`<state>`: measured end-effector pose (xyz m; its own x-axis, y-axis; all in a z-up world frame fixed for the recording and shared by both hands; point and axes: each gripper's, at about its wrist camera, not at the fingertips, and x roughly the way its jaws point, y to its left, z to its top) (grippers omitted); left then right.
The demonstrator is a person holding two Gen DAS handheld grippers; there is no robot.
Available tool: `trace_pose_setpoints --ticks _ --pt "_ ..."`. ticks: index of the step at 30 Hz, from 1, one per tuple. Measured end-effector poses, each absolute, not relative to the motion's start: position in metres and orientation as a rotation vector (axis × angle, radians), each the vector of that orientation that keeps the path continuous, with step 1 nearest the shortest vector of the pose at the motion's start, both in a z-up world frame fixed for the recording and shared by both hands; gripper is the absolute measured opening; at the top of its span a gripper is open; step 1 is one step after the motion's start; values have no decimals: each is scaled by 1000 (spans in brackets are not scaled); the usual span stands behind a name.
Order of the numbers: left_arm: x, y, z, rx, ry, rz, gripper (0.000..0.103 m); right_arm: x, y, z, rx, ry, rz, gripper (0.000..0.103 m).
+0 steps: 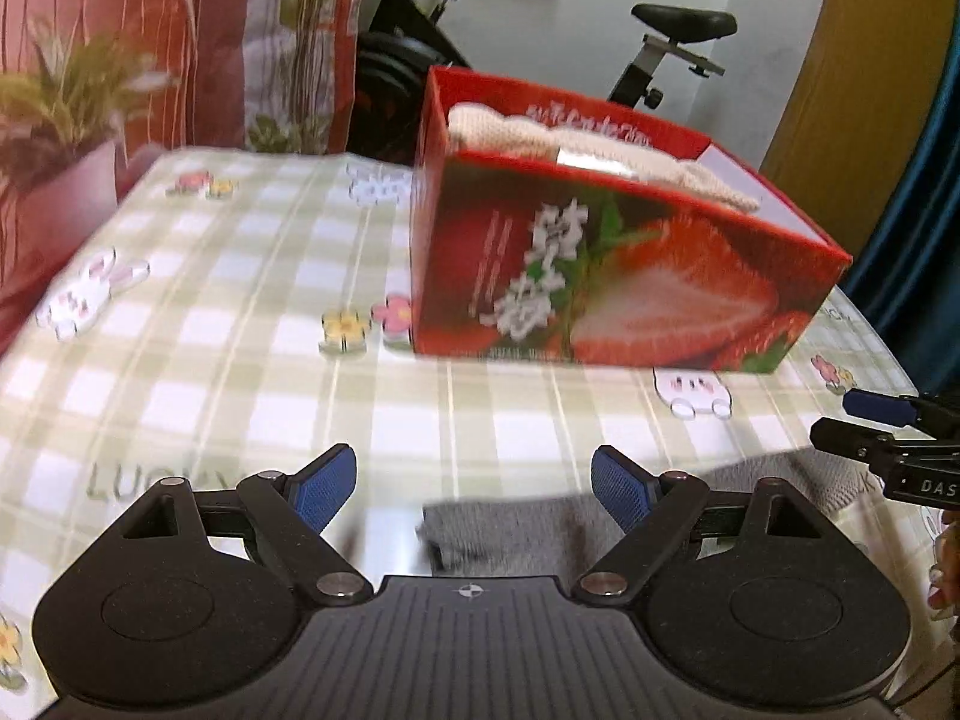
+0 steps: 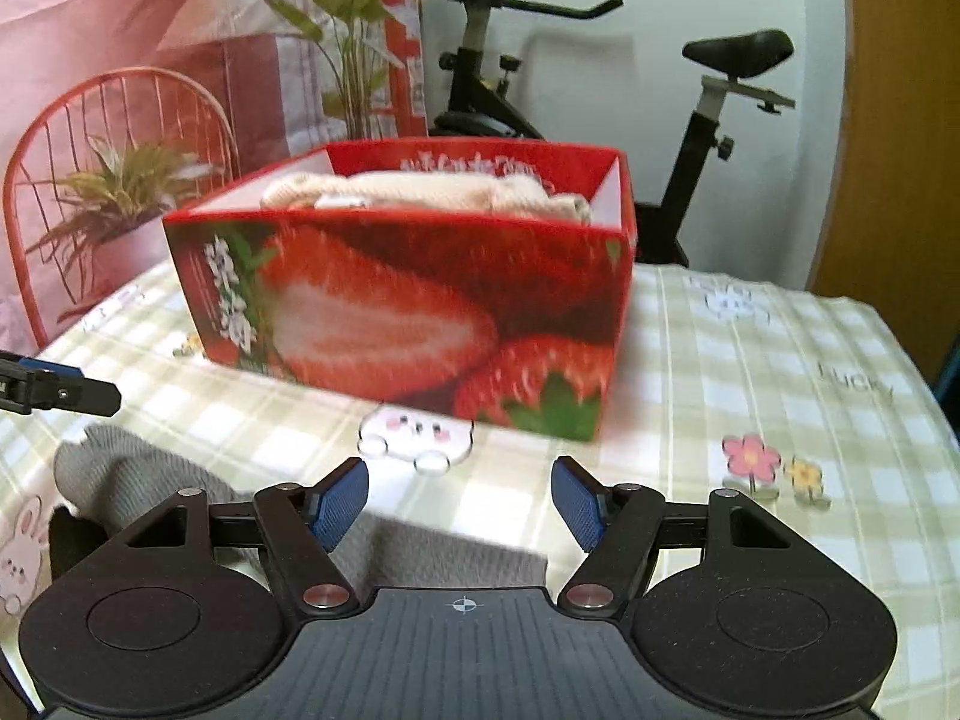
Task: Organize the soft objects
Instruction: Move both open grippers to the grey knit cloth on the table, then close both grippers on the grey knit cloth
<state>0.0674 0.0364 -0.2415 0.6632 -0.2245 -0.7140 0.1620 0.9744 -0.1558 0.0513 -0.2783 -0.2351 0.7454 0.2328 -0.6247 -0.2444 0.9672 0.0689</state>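
1. A grey knit [image 2: 138, 480] lay rumpled on the checked worktop [image 1: 198, 324], in front of the red strawberry box [image 2: 408, 312] and just below both grippers; blur left it unclear whether it was a sock, a glove or a cloth.

2. It looked light, limp and stretchy. It would likely sag from any single pinch, so a hold on a thick fold near its middle, or one at each end, seemed the safer choice. It did not look slippery or fragile.

3. Its ribbed grey weave showed a bunched, lobed end at the left of the right-wrist view and a flatter stretch [image 1: 516, 528] under the left gripper.

4. The left gripper [image 1: 474, 483] hung with its blue-padded fingers [image 1: 324, 483] spread wide and nothing between them; part of the knit lay beneath the gap.

5. The right gripper [image 2: 459, 501] was likewise spread and empty, low over the knit.

6. A cream knit [image 2: 420, 192] already sat in the open box, filling much of its top, which suggested the grey piece was to join it.

7. An exercise bike [image 2: 708, 120], a potted plant [image 2: 120, 204] and a red wire chair [image 2: 120, 114] stood behind.
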Motion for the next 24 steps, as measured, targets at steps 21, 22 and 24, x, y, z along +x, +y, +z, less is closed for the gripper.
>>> trace_pose_setpoints --ticks 21,22,24 --pt "61 27 -274 -123 905 -271 85 24 -276 -272 41 671 179 66" --pt "61 27 -275 -124 904 -272 85 25 -277 -273 44 673 168 67" --pt "62 26 -276 -121 902 -273 85 25 -280 -275 56 678 149 69"
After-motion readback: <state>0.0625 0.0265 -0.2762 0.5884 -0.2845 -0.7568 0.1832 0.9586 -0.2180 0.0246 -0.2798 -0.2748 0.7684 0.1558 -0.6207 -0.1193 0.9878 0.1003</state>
